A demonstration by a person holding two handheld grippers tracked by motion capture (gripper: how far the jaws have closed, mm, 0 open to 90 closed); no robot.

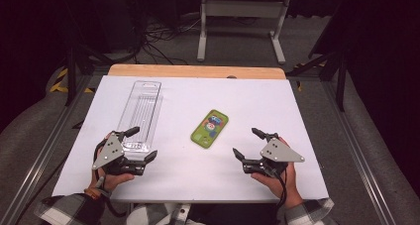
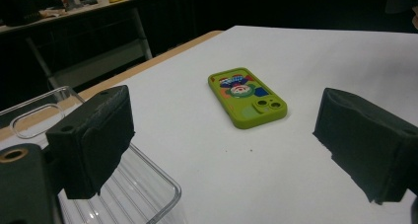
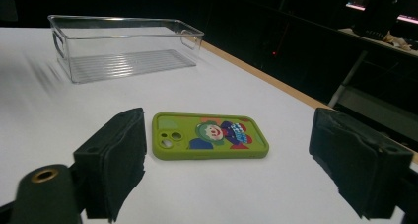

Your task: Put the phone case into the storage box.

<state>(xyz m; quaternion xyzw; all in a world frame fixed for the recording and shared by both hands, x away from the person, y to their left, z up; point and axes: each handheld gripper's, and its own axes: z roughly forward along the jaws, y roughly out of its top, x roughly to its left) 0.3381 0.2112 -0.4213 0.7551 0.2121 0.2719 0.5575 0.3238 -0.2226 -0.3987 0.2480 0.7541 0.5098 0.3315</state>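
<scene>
A green phone [image 1: 210,129] with a cartoon picture on its back lies flat near the middle of the white table top [image 1: 198,180]. A long clear plastic bin [image 1: 141,113] stands left of it. My left gripper [image 1: 144,142] rests by the bin's near end, jaws open and empty. My right gripper [image 1: 245,141] sits right of the phone, also open and empty. The left gripper view has the phone [image 2: 247,98] ahead beyond its pads [image 2: 93,140] and the bin's corner [image 2: 123,194] under the left pad. In the right gripper view the phone [image 3: 209,135] lies just ahead and the bin [image 3: 123,46] farther back.
The table's far edge is a bare wooden strip [image 1: 198,71]. Beyond it stand a white metal frame [image 1: 242,17] and loose cables [image 1: 158,41] on the floor. Metal rails [image 1: 44,150] run along both sides of the table.
</scene>
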